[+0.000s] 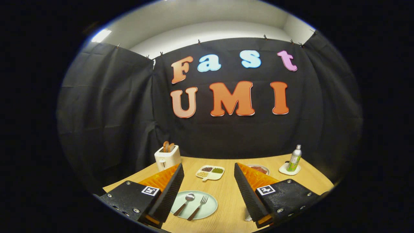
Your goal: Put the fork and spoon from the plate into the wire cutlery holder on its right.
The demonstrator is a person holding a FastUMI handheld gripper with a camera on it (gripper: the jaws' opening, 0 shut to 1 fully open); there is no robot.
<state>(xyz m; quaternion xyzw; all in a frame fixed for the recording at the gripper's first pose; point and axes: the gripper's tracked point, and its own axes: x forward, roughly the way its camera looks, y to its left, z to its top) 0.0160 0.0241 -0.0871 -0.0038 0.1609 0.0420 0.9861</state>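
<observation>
A pale green plate (208, 207) lies on the wooden table, just ahead of my left finger. On it rest a spoon (185, 202) on the left and a fork (199, 207) on the right, both with brown handles pointing toward me. A sliver of the wire cutlery holder (247, 216) peeks out beside my right finger, mostly hidden by it. My gripper (209, 181) hovers above the table, open wide, nothing between its fingers.
Beyond the fingers sit a white divided dish of beans (210, 172), a plate of red food (259, 169), a white toaster with bread (167, 157) at the back left, and a green bottle on a white coaster (294, 159) at the back right.
</observation>
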